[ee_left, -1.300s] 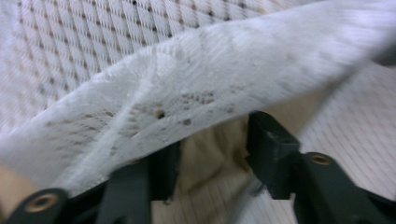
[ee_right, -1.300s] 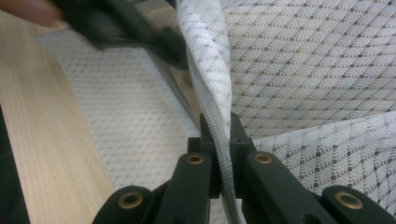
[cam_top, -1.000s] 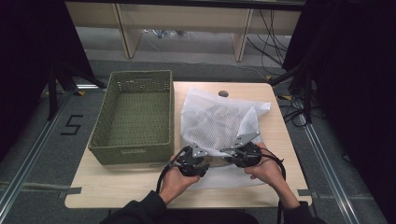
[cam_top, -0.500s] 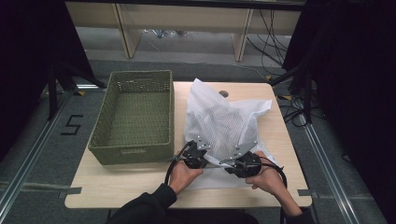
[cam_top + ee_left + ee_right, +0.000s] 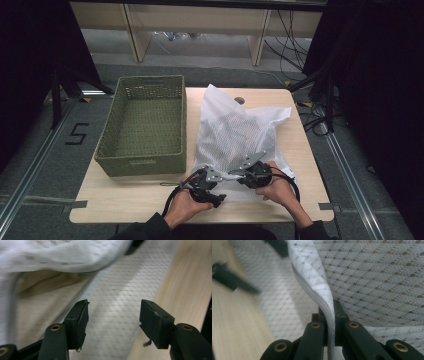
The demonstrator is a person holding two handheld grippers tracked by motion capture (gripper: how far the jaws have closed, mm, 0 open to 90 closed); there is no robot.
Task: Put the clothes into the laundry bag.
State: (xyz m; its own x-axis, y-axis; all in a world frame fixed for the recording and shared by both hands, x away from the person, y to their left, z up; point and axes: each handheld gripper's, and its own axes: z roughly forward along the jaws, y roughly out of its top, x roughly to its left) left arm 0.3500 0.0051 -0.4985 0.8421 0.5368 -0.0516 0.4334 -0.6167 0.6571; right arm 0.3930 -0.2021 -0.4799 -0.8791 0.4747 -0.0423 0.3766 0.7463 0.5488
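Note:
A white mesh bag point(image 5: 235, 132) lies spread on the wooden table point(image 5: 130, 197), to the right of the basket. At its near edge, my right gripper point(image 5: 243, 171) is shut on the bag's seamed hem point(image 5: 312, 270), which runs up from between the closed jaws of the right gripper point(image 5: 329, 315). My left gripper point(image 5: 218, 176) sits just left of it over the bag's near corner. In the left gripper view the left gripper point(image 5: 113, 315) has just been opening. Its jaws stand apart above flat mesh point(image 5: 120, 290) with nothing between the pads.
An empty green woven basket point(image 5: 141, 165) stands on the table's left half, close to the bag. A small dark knob point(image 5: 239, 100) lies at the far edge. Bare wood point(image 5: 185, 285) runs along the front in front of both hands.
The left gripper's jaws have opened and let go of the bag's edge, and that hand has drawn back toward the front edge. The bag has settled flatter. The right grip is unchanged.

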